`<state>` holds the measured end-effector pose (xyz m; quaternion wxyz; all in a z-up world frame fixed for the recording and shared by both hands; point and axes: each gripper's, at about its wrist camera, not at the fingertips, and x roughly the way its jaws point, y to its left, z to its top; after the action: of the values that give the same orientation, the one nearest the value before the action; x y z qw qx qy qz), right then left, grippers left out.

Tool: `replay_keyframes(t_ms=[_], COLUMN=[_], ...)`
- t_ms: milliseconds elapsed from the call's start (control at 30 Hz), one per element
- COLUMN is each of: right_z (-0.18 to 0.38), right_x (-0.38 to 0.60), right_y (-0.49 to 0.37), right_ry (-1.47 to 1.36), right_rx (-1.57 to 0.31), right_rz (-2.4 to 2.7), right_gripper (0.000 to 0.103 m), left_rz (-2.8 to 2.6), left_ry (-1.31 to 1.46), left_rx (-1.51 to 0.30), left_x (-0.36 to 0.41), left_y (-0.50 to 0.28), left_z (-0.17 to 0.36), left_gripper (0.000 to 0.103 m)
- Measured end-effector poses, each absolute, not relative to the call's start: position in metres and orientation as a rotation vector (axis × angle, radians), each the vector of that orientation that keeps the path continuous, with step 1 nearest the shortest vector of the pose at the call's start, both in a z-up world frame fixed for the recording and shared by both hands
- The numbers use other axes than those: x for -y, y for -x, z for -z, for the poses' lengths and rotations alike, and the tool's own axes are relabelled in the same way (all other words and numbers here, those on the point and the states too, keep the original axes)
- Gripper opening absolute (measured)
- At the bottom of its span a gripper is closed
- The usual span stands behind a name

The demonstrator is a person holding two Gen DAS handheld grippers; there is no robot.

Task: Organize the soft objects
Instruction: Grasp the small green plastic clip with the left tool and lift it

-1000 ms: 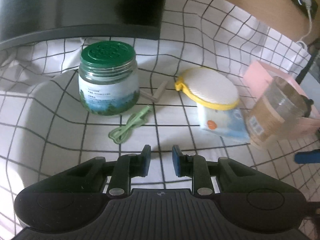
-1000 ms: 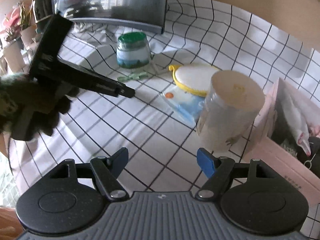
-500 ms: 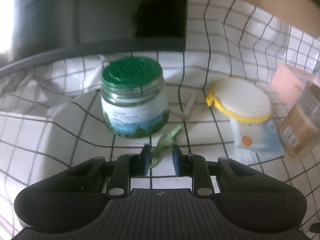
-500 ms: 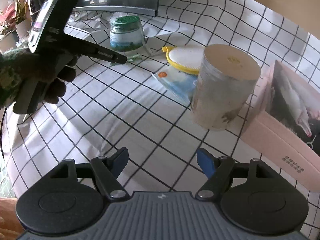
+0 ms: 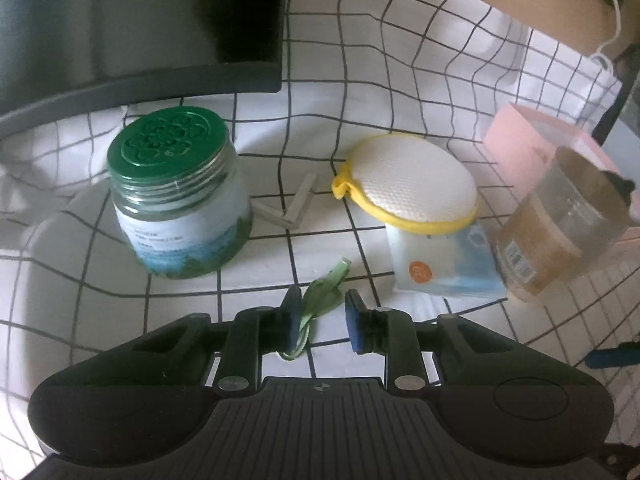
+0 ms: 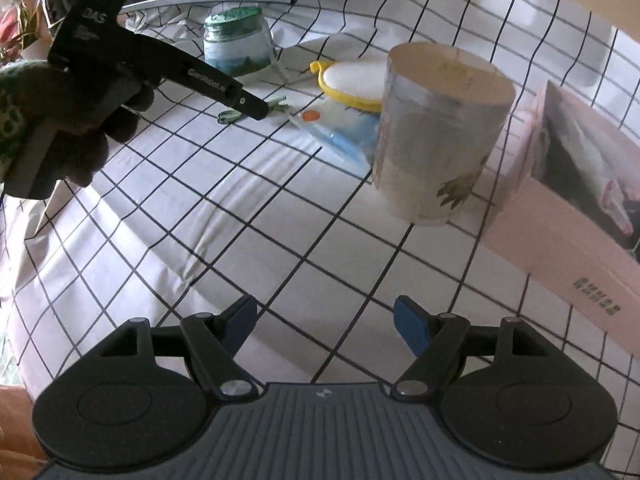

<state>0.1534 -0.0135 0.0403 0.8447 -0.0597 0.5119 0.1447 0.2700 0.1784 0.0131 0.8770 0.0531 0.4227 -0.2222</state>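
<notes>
A thin green looped strap (image 5: 320, 300) lies on the checked cloth, its near end between the fingers of my left gripper (image 5: 320, 320). The jaws stand slightly apart around it, not closed on it. From the right wrist view the left gripper's tip (image 6: 252, 108) sits over the strap (image 6: 236, 114). A yellow-rimmed white round pad (image 5: 408, 184) lies on a blue-and-white flat packet (image 5: 444, 268) to the right. My right gripper (image 6: 324, 320) is wide open and empty over bare cloth.
A green-lidded jar (image 5: 180, 200) stands left of the strap. A clear cylindrical container (image 6: 436, 136) and a pink box (image 6: 572, 216) stand right. A dark monitor (image 5: 120, 20) is behind. A small grey clip (image 5: 292, 208) lies by the jar.
My left gripper has come down and forward so the green strap now lies between its fingers. The right gripper has moved closer to the cylindrical container.
</notes>
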Motion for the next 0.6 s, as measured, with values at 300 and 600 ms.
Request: replay_keyframes(t_ms=[300,600], right_z=[-0.035,-0.029], right_x=[0.007,0.006], right_y=[-0.151,-0.152], right_ry=[0.147,0.172], right_rx=[-1.069,-1.082], right_rz=[-0.345,-0.369], right_gripper=[0.094,0.103], left_rz=[0.399,0.390], left_ry=[-0.181,-0.108], left_rx=[-0.877,-0.853], left_x=[-0.159,-0.174], left_y=[-0.268,-0.266], left_z=[-0.014,-0.013], left_gripper=[0.026,0.023])
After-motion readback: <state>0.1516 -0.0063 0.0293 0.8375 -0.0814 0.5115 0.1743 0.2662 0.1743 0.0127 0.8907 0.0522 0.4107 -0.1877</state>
